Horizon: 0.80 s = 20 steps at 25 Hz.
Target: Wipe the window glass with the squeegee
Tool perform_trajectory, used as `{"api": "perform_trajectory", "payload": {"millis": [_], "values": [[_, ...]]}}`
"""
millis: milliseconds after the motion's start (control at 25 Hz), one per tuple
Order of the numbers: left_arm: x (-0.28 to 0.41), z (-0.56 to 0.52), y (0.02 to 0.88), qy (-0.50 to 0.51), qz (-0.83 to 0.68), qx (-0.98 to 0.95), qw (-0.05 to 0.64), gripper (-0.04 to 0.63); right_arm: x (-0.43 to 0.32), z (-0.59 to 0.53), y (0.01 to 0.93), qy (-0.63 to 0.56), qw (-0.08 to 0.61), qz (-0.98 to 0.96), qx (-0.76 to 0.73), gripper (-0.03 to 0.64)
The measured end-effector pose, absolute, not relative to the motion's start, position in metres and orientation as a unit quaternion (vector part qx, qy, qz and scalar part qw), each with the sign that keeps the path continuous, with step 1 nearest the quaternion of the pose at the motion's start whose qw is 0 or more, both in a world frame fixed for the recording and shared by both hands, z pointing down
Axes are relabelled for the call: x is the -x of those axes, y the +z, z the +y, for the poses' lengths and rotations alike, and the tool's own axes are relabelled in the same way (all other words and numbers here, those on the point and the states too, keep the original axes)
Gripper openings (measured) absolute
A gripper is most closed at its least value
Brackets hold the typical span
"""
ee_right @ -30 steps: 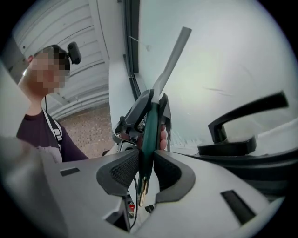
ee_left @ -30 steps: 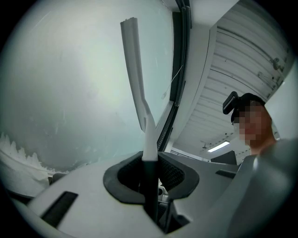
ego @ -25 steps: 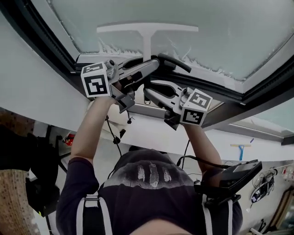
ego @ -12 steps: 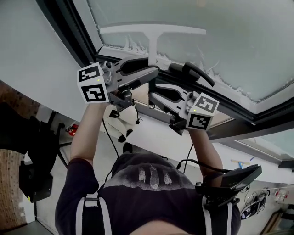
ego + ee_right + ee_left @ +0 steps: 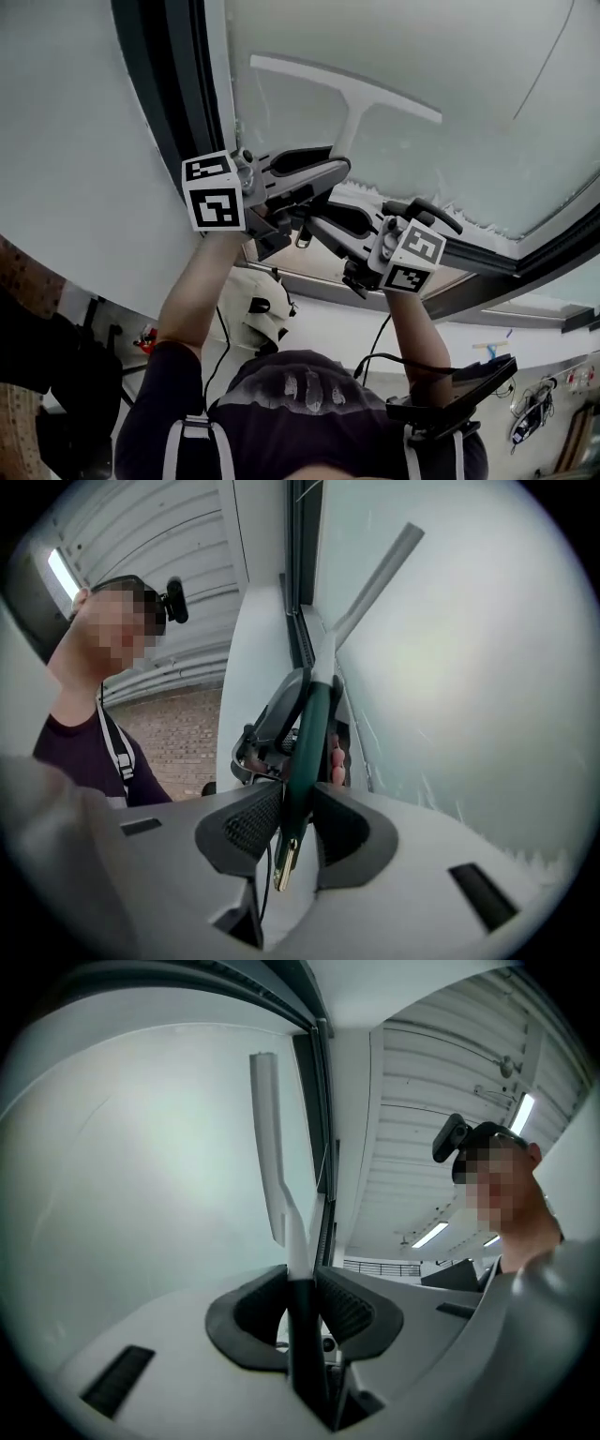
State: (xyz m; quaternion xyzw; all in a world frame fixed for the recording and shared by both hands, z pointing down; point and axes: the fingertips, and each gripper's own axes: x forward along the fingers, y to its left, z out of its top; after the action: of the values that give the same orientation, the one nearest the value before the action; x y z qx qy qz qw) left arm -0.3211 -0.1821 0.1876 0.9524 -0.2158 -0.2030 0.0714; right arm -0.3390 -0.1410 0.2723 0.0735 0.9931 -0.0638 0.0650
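Against the window glass point(image 5: 469, 66) the squeegee point(image 5: 349, 101) rests its blade. The left tool point(image 5: 302, 1290), jaws closing, grips its handle, and the right tool point(image 5: 298, 819) clenches the handle's lower end.

A brick wall point(image 5: 178, 728) lies far off, left of the right gripper point(image 5: 298, 817). A dark window frame point(image 5: 298, 564) rises ahead of it, beside a white wall point(image 5: 258, 621).
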Motion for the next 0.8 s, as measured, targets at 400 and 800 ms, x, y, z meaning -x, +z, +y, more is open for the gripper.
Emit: {"api": "perform_trajectory", "payload": {"millis": [400,800], "values": [[0.365,-0.204,0.111,-0.281,-0.239,-0.929,-0.002,0.100,0.374,-0.185,0.199,-0.041,0.080,0.996,-0.004,0.086],[0.393,-0.228,0.053,-0.326,-0.283,-0.902,-0.027,0.100,0.393,-0.213,0.142,-0.017,0.067,0.998,0.013,0.086]]}}
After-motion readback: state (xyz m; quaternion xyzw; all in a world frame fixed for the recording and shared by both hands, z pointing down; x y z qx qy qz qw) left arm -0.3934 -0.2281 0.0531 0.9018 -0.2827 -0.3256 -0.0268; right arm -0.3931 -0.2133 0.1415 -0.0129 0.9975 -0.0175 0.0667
